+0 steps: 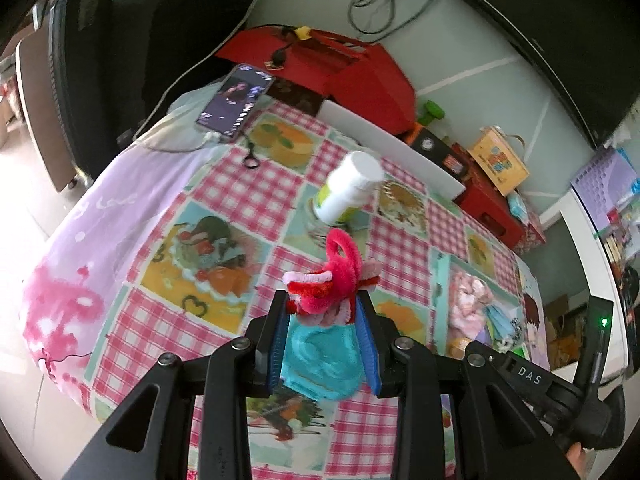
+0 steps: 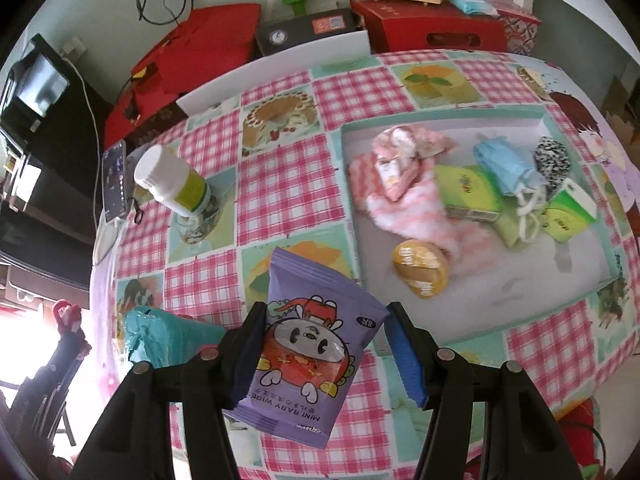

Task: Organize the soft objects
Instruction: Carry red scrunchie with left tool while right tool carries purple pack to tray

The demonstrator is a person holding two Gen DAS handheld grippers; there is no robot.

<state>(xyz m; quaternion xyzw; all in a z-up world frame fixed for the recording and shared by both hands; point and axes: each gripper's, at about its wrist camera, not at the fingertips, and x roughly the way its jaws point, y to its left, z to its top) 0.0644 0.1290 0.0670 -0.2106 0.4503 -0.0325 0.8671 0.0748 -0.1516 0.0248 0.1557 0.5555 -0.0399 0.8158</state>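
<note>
Wipes (image 2: pixel 308 360), a purple pack with a cartoon print, are sitting clamped between the pads of the right hand-held gripper (image 2: pixel 324 356), hanging above the bench (image 2: pixel 280 176) just at 8 o'clock of the tray (image 2: pixel 476 312). Tray contents are lying jumbled: a pink cloth (image 2: pixel 400 196), a blue mask (image 2: pixel 504 160), green packs (image 2: pixel 468 192), a yellow pouch (image 2: pixel 420 268) and a black-and-white ball (image 2: pixel 554 158).

Pipe-cleaner twists (image 1: pixel 332 280) in pink, red and white are sticking out at 12 o'clock from the left hand-held gripper (image 1: pixel 322 320), which is closing on them together with a teal pouch (image 1: pixel 320 360) squeezed between its blue pads. In the right wrist view that pouch (image 2: pixel 160 332) is showing at 9 o'clock of the wipes.

Beyond both, a white bottle (image 1: pixel 348 188) with a green label is standing on the checked cloth, at 12 o'clock from the twists. A phone (image 1: pixel 236 100) is lying at the bench's far edge, at 11 o'clock, with a red box (image 1: pixel 360 76) behind it.
</note>
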